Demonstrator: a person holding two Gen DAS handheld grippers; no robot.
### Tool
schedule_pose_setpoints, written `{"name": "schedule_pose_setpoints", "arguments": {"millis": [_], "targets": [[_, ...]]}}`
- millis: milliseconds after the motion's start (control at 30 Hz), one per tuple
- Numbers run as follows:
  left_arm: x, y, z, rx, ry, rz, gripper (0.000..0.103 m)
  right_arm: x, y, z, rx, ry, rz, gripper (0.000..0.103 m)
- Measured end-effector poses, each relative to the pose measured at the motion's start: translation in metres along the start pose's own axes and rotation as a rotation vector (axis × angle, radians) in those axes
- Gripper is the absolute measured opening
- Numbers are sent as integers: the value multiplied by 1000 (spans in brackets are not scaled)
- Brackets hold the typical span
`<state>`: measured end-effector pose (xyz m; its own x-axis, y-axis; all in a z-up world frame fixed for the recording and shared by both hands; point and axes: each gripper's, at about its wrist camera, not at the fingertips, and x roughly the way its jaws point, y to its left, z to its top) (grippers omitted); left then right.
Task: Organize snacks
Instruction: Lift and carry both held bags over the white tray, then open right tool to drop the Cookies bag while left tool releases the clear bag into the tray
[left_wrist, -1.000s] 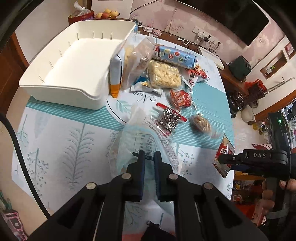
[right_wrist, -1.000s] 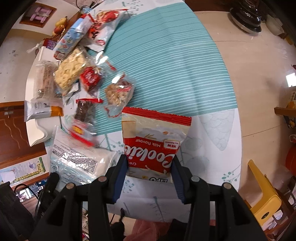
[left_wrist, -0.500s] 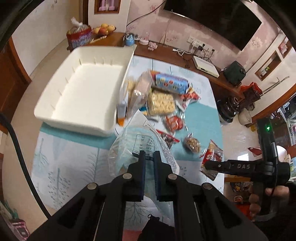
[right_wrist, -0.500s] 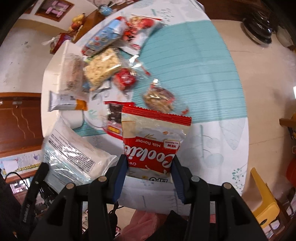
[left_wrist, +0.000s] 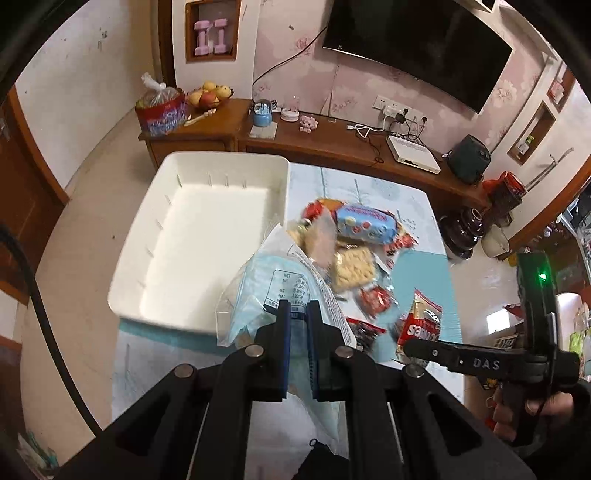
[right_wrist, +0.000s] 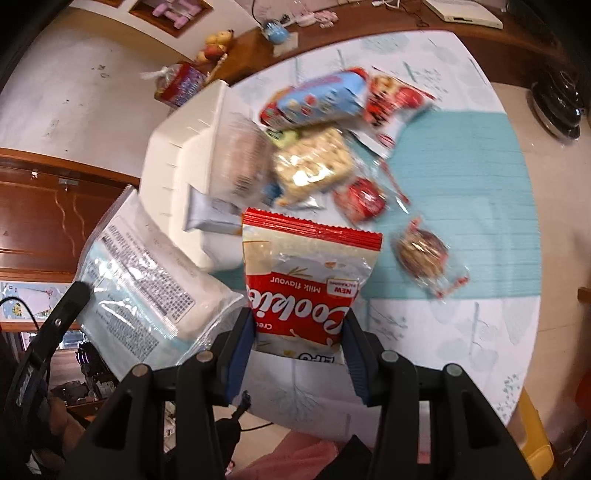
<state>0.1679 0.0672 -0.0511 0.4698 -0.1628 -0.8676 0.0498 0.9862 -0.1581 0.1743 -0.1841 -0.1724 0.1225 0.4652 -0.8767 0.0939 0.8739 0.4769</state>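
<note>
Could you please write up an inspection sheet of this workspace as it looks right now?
Surface: table under a teal and white cloth.
Job's things: white bin with nothing in it; snack packets heaped beside it.
Clutter: nothing seen on the table besides snacks.
Grippers: left gripper shut on a pale blue bag; right gripper shut on a red cookie pouch.
Cables: black cable at left edge.
Surroundings: wooden sideboard, wall television, fruit bowl.
</note>
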Motion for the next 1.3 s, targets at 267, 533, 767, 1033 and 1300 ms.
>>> {"name": "schedule_pose_setpoints", "arguments": {"millis": [267, 533, 767, 1033, 1300], "targets": [[4, 48, 35, 46, -58, -19, 5, 18, 43, 3, 29, -65, 53, 47], [13, 85, 59, 103, -70, -13, 5, 39, 92, 5, 32, -130, 121, 47], [12, 109, 58, 98, -60, -12, 5, 47, 134, 5, -56, -209, 151, 47], [-1, 137, 55, 40, -78, 13, 13, 66, 176, 18, -187, -261, 133, 47], [-18, 143, 48, 51, -119, 35, 31, 86, 185, 16, -199, -234, 178, 48]]}}
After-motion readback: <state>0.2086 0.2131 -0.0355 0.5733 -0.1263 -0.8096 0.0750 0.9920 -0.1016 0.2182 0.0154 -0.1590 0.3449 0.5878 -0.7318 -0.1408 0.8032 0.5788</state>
